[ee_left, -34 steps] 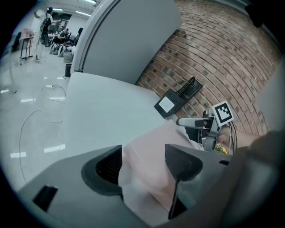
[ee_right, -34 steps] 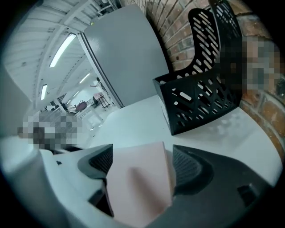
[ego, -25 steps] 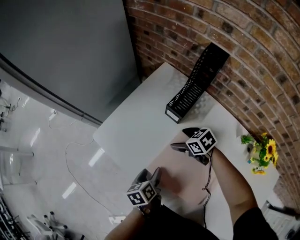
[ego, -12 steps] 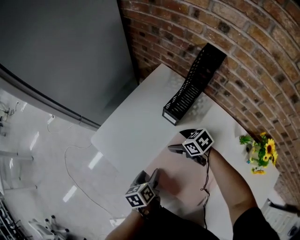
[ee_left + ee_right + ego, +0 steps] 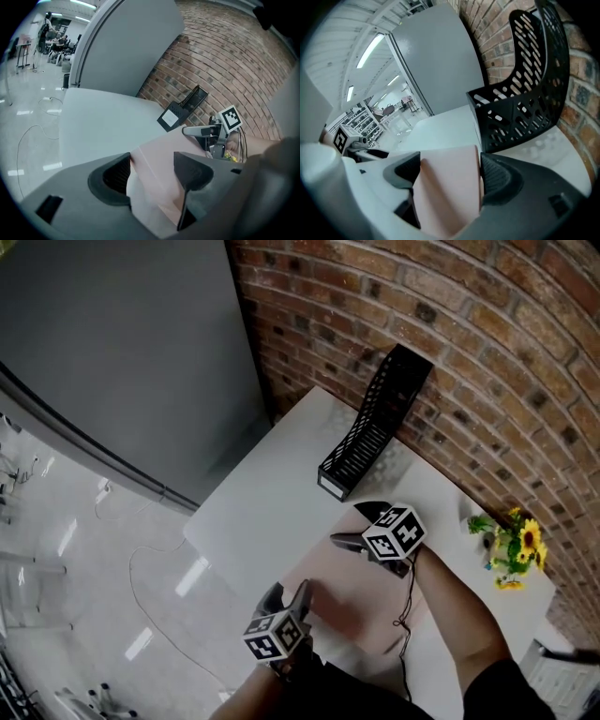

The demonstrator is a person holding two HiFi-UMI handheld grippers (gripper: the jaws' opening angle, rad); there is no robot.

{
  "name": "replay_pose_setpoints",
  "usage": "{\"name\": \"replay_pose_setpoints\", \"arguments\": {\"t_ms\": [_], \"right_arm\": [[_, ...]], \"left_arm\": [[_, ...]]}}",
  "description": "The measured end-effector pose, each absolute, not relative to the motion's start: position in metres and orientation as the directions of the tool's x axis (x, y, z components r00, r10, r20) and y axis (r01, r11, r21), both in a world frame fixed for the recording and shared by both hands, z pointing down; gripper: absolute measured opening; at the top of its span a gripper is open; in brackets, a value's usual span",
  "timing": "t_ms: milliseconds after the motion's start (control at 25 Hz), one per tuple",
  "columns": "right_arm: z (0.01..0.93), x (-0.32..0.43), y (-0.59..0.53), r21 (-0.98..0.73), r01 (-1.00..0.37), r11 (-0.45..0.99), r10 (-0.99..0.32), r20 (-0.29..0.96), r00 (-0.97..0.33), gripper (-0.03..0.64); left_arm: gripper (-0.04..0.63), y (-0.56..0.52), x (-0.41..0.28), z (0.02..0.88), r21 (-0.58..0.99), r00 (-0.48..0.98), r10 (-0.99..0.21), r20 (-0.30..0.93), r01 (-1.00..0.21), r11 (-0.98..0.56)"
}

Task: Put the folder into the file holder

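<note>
A pale pink folder [image 5: 361, 610] lies on the white table [image 5: 272, 502] near its front edge. My left gripper [image 5: 286, 592] is at the folder's near left corner, open, with the folder [image 5: 164, 154] running between its jaws. My right gripper [image 5: 361, 524] is at the folder's far edge, also open, and the folder [image 5: 450, 187] fills the gap between its jaws. The black perforated file holder [image 5: 370, 427] stands empty at the back against the brick wall, just beyond my right gripper [image 5: 450, 171]; this file holder [image 5: 520, 108] looms close in the right gripper view.
A small bunch of yellow flowers [image 5: 511, 545] stands at the table's right edge by the brick wall [image 5: 487, 352]. A grey panel [image 5: 112, 352] rises left of the table. A thin cable [image 5: 150, 568] lies on the glossy floor below the table's left edge.
The head view has shifted slightly. Both grippers stay at the folder's edges and have hardly moved; the folder is in the same place.
</note>
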State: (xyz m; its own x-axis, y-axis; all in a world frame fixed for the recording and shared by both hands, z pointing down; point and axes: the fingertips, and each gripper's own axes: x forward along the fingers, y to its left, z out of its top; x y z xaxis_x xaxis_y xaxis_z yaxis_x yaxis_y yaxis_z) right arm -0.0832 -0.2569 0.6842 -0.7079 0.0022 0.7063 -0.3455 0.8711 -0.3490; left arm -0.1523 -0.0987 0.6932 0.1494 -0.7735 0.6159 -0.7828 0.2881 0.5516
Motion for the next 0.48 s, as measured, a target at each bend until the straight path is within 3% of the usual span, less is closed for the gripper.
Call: {"name": "replay_pose_setpoints", "arguments": {"t_ms": [480], "right_arm": [[0.575, -0.063, -0.268, -0.238, -0.377, 0.895, -0.2, 0.541, -0.817, 0.408]], "left_arm": [[0.288, -0.124, -0.153, 0.6, 0.427, 0.101, -0.88, 0.464, -0.896, 0.122]]}}
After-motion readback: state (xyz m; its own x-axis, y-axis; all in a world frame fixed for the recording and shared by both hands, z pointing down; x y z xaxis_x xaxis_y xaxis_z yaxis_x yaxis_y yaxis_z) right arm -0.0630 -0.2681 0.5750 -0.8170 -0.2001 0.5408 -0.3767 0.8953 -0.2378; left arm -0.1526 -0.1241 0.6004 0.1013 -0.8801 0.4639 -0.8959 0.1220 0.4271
